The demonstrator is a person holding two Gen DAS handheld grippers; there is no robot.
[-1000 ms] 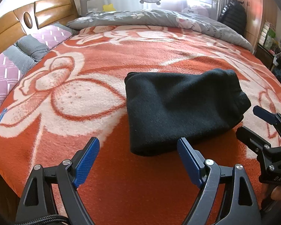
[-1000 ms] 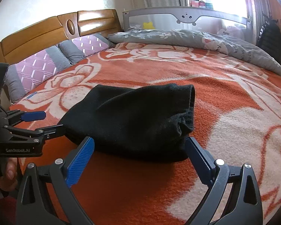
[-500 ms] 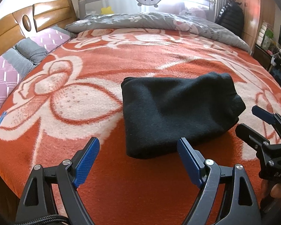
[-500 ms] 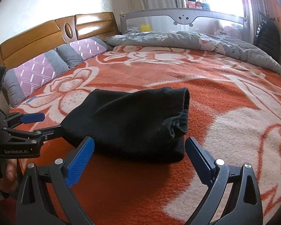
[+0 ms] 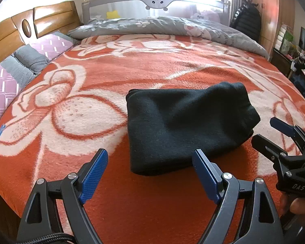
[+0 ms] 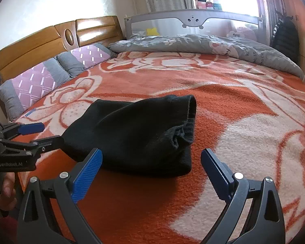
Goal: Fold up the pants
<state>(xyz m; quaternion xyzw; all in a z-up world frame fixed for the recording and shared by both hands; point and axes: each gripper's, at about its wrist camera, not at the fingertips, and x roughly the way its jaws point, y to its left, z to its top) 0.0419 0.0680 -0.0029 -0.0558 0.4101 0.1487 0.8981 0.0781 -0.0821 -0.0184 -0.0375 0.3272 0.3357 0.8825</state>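
Observation:
The black pants (image 5: pixel 185 126) lie folded into a compact bundle on the orange and white flowered blanket (image 5: pixel 75 109); they also show in the right wrist view (image 6: pixel 136 134). My left gripper (image 5: pixel 150 158) is open and empty, just short of the bundle's near edge. It shows from the side in the right wrist view (image 6: pixel 44 134). My right gripper (image 6: pixel 151 158) is open and empty, just short of the bundle's near edge. It shows at the right of the left wrist view (image 5: pixel 268 130), beside the bundle's right end.
A grey quilt (image 5: pixel 162 24) lies across the far end of the bed, before a grey bed rail (image 5: pixel 156 2). Purple and grey pillows (image 6: pixel 40 81) line the wooden headboard (image 6: pixel 30 48) at left. A dark jacket (image 5: pixel 248 22) hangs at far right.
Both grippers have pulled back and risen a little from the folded pants, which now sit farther from the fingertips. Both stay open. The bundle has not moved.

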